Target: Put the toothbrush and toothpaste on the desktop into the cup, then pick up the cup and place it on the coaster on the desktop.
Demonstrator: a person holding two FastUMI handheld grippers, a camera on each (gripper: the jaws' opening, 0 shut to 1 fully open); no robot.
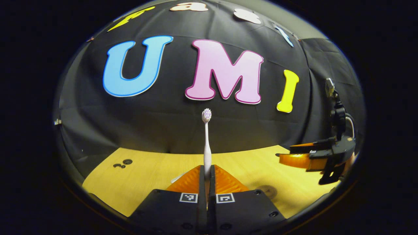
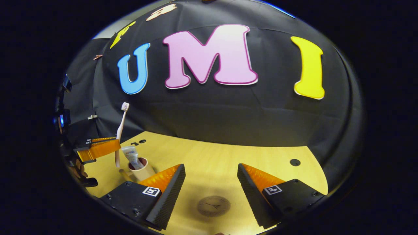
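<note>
The left gripper (image 1: 207,173) pinches a slim, upright toothbrush (image 1: 206,137) at frame centre, while the right gripper (image 2: 211,182), fingers spread, hovers over the wood-grain surface (image 2: 209,163).

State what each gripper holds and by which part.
The left gripper is shut on the slim white plastic toothbrush, gripping its lower handle, bristles up. The right gripper is open and holds nothing.

We see a desktop (image 2: 209,163) of pale wood with a smooth, slightly glossy finish. The toothbrush (image 1: 207,143) looks like smooth white plastic. The right gripper's fingers (image 2: 169,191) carry a rough, ribbed matt surface.
</note>
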